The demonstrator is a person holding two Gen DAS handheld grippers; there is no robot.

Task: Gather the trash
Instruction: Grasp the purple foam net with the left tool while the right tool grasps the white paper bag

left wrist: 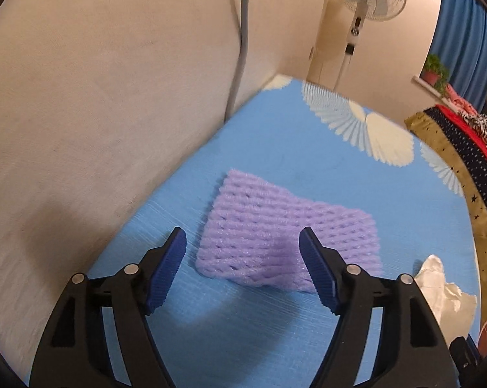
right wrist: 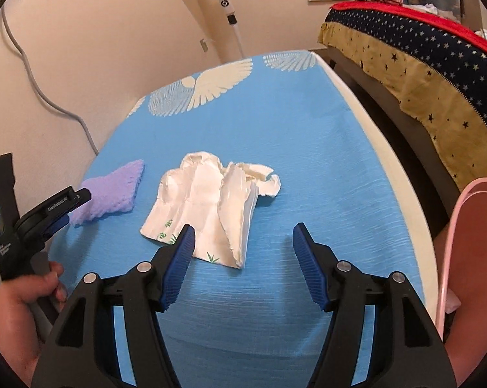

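A purple foam net [left wrist: 269, 226] lies flat on the blue cloth-covered surface [left wrist: 308, 148]. My left gripper [left wrist: 241, 236] hangs open just above its near end, one finger on each side, pads not touching it. A crumpled white paper wrapper [right wrist: 207, 207] with small green print lies mid-surface. My right gripper [right wrist: 242, 229] stands open over its near edge, the left fingertip [right wrist: 186, 236] overlapping the paper and nothing pinched. The right wrist view also shows the purple net [right wrist: 110, 194] at the left with the left gripper [right wrist: 76, 205] over it, held by a hand [right wrist: 26, 291]. The wrapper [left wrist: 437, 287] shows at the right edge of the left wrist view.
A beige wall [left wrist: 97, 97] with a grey cable [left wrist: 240, 48] borders the surface on the left. A standing fan [right wrist: 224, 0] is at the far end. A bed with star-print cloth [right wrist: 421, 74] runs along the right. A pink-rimmed container [right wrist: 453, 226] sits at the near right.
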